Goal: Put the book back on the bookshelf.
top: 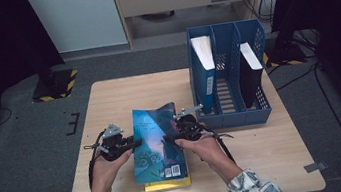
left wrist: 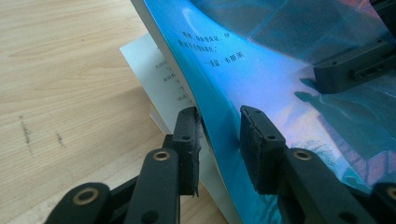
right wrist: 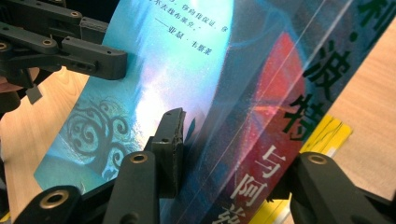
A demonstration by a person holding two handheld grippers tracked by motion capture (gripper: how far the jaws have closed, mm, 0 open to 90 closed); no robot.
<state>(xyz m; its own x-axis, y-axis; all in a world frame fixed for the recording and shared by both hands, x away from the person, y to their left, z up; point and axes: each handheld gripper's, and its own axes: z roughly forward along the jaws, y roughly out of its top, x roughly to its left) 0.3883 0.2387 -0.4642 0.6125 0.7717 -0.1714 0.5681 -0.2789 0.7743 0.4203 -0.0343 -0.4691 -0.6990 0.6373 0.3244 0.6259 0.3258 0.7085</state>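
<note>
A thick blue-covered book point(top: 157, 138) lies on a yellow book point(top: 166, 184) near the table's front edge, its far end curling upward. My left gripper point(top: 134, 144) is at the book's left edge. In the left gripper view this gripper point(left wrist: 219, 126) has one pad against the page edge and the other on the glossy blue cover point(left wrist: 261, 70). My right gripper point(top: 168, 139) holds the book's right side. In the right gripper view the gripper point(right wrist: 233, 140) straddles the book point(right wrist: 187, 60), one pad pressed on the cover, the other jaw hidden behind the spine side. The yellow book point(right wrist: 327, 135) peeks out below.
A blue file rack point(top: 228, 75) stands at the table's right rear with a blue book point(top: 204, 71) and a dark book point(top: 251, 74) upright in it. Bare wooden table point(top: 110, 114) spreads to the left. A white printed page point(left wrist: 149, 74) shows under the blue cover.
</note>
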